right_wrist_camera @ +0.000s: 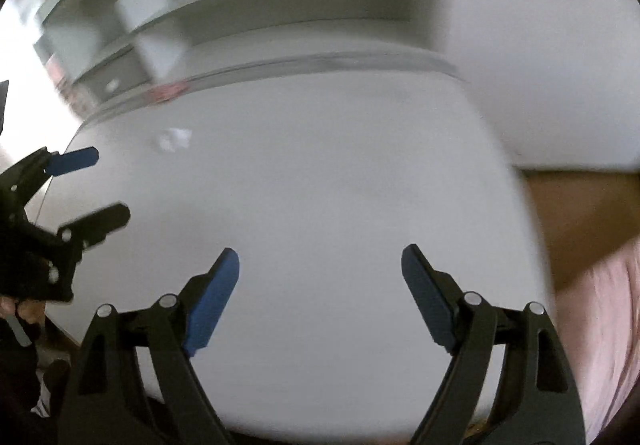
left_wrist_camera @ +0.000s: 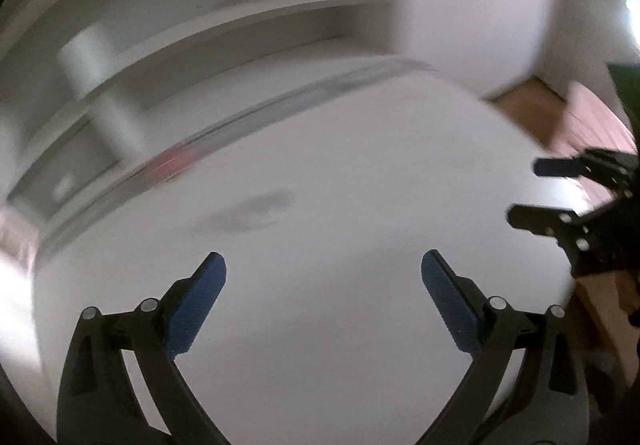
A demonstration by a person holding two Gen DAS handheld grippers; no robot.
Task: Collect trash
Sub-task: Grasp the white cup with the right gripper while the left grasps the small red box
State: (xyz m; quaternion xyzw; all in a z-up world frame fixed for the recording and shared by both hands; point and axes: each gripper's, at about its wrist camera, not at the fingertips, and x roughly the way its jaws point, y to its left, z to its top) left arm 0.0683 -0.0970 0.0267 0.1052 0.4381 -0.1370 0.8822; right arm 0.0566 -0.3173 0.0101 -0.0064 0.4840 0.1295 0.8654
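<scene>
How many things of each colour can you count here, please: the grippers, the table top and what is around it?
Black two-finger grippers with blue pads: 2, the left gripper and the right gripper, both open and empty.
White table top: 1.
Blurred white cylinder behind the table: 1.
Pink cloth beside the table: 1.
Total: 5.

Shelves [left_wrist_camera: 224, 17] stand behind the table [left_wrist_camera: 320, 173]; floor [right_wrist_camera: 580, 213] lies to its right

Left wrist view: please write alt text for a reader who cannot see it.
The open left gripper hangs empty above a bare white table. The right gripper, also open, enters from the right edge. Behind are blurred white shelves.
</scene>
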